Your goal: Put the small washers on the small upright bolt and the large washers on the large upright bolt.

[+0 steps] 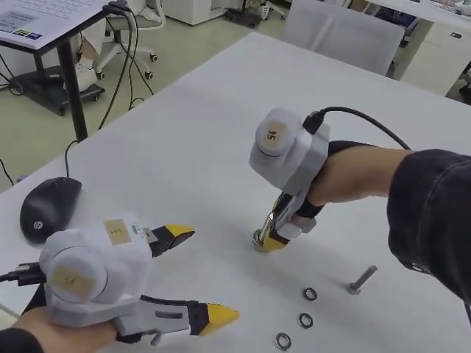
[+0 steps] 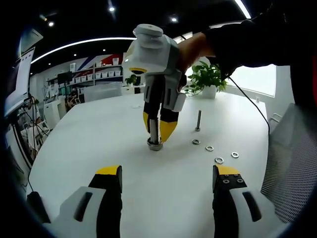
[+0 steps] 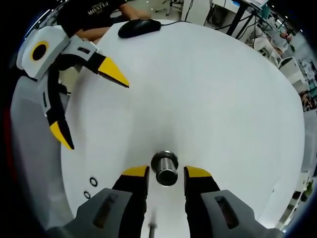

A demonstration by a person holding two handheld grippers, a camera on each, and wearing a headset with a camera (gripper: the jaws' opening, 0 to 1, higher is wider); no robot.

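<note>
The large bolt (image 2: 155, 133) stands upright on the white table (image 1: 191, 140), with a ring-shaped base (image 1: 258, 238). My right gripper (image 1: 266, 239) points straight down over it. Its yellow-tipped jaws stand narrowly apart on either side of the bolt's shaft (image 3: 165, 168), with a thin gap showing on each side. The small bolt (image 1: 362, 280) stands upright to the right, also seen as the small bolt (image 2: 198, 120). Several small washers (image 1: 305, 320) lie loose near it, and some washers (image 2: 209, 148) lie in a row. My left gripper (image 1: 202, 276) hovers wide open and empty, low at the near left.
A black computer mouse (image 1: 48, 207) lies at the table's left edge, with a cable running off it. Beyond the table are a desk (image 1: 44, 22) and chairs on a green floor. A person's dark sleeve (image 1: 430, 213) reaches in from the right.
</note>
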